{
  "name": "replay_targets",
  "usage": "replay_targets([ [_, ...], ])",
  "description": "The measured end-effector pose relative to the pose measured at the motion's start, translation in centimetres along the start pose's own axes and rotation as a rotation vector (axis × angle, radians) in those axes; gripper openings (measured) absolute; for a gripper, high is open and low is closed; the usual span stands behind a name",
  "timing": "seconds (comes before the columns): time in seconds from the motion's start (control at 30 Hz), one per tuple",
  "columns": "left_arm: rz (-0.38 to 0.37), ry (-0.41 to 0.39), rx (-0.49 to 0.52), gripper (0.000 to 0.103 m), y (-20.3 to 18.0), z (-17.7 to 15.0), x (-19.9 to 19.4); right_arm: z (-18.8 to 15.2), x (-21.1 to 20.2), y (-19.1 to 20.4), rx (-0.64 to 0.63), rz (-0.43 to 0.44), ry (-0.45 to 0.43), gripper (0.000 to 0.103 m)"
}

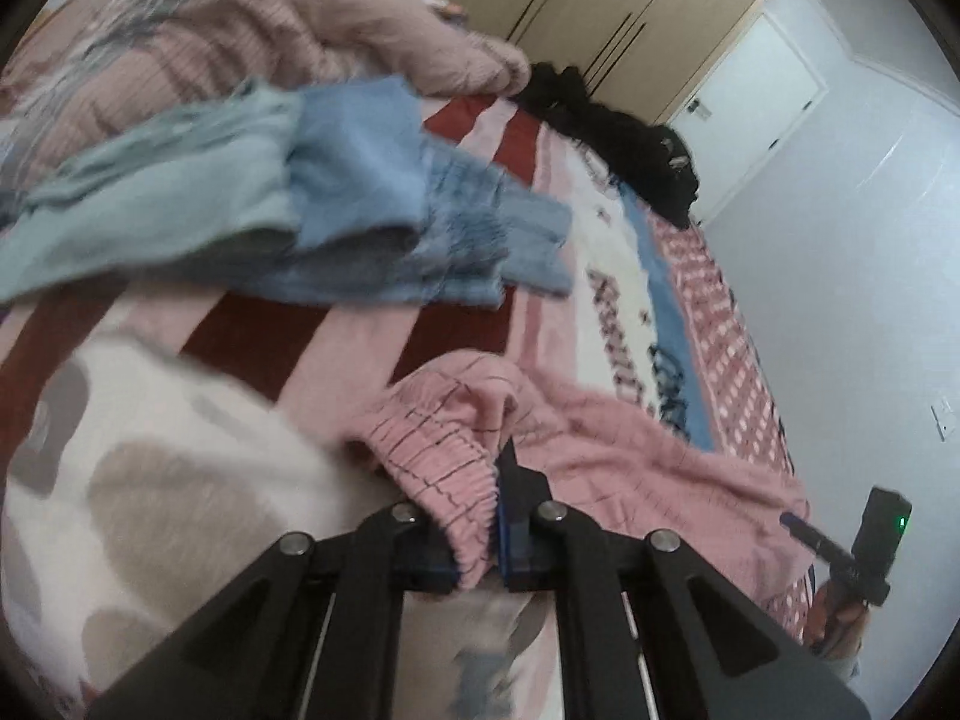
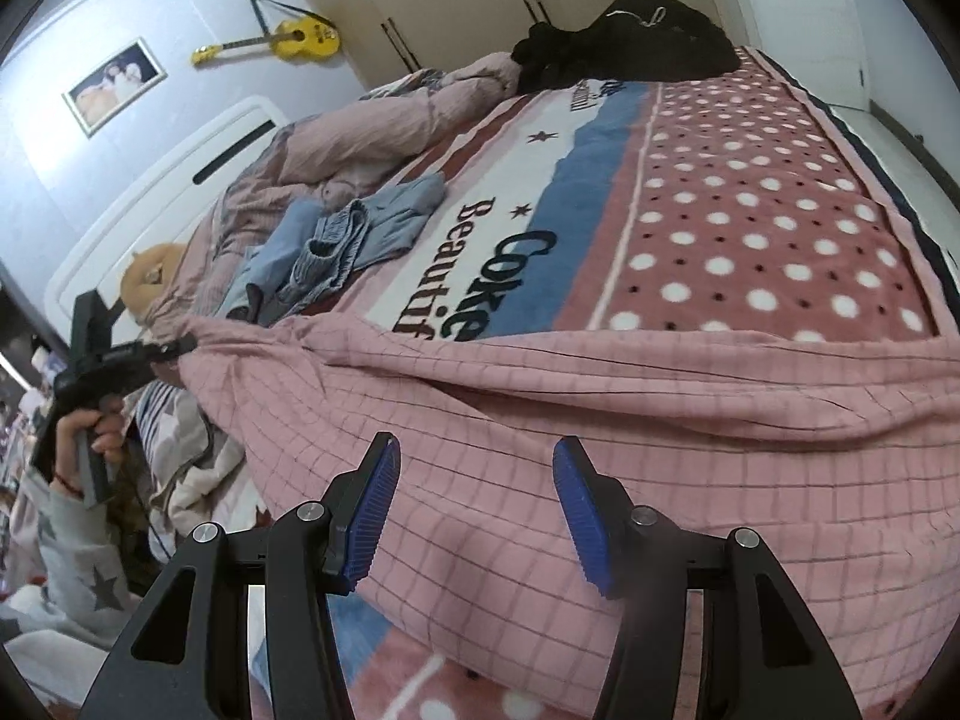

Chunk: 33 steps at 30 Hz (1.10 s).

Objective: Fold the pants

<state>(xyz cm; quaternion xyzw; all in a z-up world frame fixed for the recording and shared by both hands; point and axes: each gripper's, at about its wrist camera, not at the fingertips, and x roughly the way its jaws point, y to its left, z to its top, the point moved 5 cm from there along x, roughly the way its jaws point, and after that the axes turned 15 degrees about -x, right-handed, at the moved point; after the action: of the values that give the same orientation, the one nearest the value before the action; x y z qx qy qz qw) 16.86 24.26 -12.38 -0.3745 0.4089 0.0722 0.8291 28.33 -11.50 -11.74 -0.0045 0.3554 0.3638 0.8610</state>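
Observation:
The pink checked pants (image 2: pixel 600 420) lie spread across the near edge of the bed. In the left wrist view their gathered waistband (image 1: pixel 444 468) is pinched between the fingers of my left gripper (image 1: pixel 480 516), which is shut on it. That left gripper also shows in the right wrist view (image 2: pixel 174 351), pulling the waistband corner out to the left. My right gripper (image 2: pixel 474 504) is open, its blue pads (image 2: pixel 375 510) hovering just above the pants fabric, holding nothing. My right gripper shows at the far right of the left wrist view (image 1: pixel 798 525).
A patterned blanket (image 2: pixel 750 210) with dots and lettering covers the bed. Blue denim clothes (image 2: pixel 348 240) lie heaped mid-bed, a pink duvet (image 2: pixel 360 126) behind them, black clothes (image 2: pixel 630 42) at the far end. Wardrobes, a door and a yellow guitar (image 2: pixel 288 42) line the walls.

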Motion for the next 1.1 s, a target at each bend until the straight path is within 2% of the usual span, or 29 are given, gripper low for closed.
replay_targets([
  [0.03,0.009,0.025,-0.005,0.009,0.5,-0.6,0.1,-0.1,0.1,0.2,0.004,0.011,-0.002,0.050],
  [0.07,0.015,0.043,-0.015,0.018,0.9,-0.9,0.3,-0.2,0.3,0.3,0.011,0.021,-0.001,0.050],
  [0.1,0.010,0.068,-0.039,0.038,1.4,-1.3,0.4,-0.2,0.5,0.3,0.015,0.024,0.001,0.050],
  [0.13,0.000,0.082,-0.059,0.050,1.7,-1.7,0.3,-0.4,0.6,0.4,0.016,0.023,0.006,0.050],
  [0.17,-0.025,0.085,-0.080,0.067,1.8,-2.1,0.0,-0.6,0.7,0.5,0.015,0.021,0.009,0.050],
  [0.2,-0.051,0.080,-0.087,0.072,1.8,-2.5,-0.5,-0.7,0.7,0.6,0.015,0.020,0.010,0.050],
  [0.27,-0.100,0.088,-0.105,0.073,1.5,-2.9,-0.9,-0.9,0.6,0.9,0.019,0.025,0.009,0.050],
  [0.33,-0.180,0.125,-0.167,0.073,1.3,-3.5,-0.7,-1.0,0.5,1.0,0.025,0.032,0.005,0.050],
  [0.4,-0.217,0.125,-0.196,0.073,1.0,-3.5,-0.2,-1.2,0.6,1.1,0.031,0.038,0.002,0.050],
  [0.53,-0.191,0.092,-0.213,0.073,0.3,-2.4,1.8,-1.4,0.6,1.5,0.039,0.051,-0.001,0.050],
  [0.63,-0.191,0.098,-0.244,0.073,-0.3,-1.4,3.1,-1.6,0.2,1.5,0.035,0.048,-0.002,0.050],
  [0.77,-0.155,0.090,-0.293,0.074,-0.5,-0.4,4.7,-1.8,0.0,1.1,0.048,0.045,-0.007,0.050],
  [0.83,-0.145,0.068,-0.297,0.072,-0.7,0.1,5.1,-1.9,0.1,0.9,0.054,0.044,-0.006,0.050],
  [0.87,-0.119,0.045,-0.266,0.052,-1.0,0.6,5.2,-1.9,0.1,0.9,0.056,0.045,-0.005,0.050],
  [0.9,-0.089,0.037,-0.233,0.020,-1.2,0.9,5.4,-1.9,0.2,0.9,0.056,0.049,-0.004,0.050],
  [0.93,-0.079,0.041,-0.215,0.009,-1.4,1.3,5.5,-1.9,0.2,1.0,0.054,0.053,-0.004,0.050],
  [1.0,-0.105,0.039,-0.200,0.009,-1.8,2.3,4.8,-2.0,0.2,1.1,0.045,0.055,-0.002,0.050],
  [1.1,-0.070,-0.017,-0.148,0.009,-2.2,3.4,3.0,-2.0,0.3,1.0,0.046,0.054,-0.003,0.050],
])
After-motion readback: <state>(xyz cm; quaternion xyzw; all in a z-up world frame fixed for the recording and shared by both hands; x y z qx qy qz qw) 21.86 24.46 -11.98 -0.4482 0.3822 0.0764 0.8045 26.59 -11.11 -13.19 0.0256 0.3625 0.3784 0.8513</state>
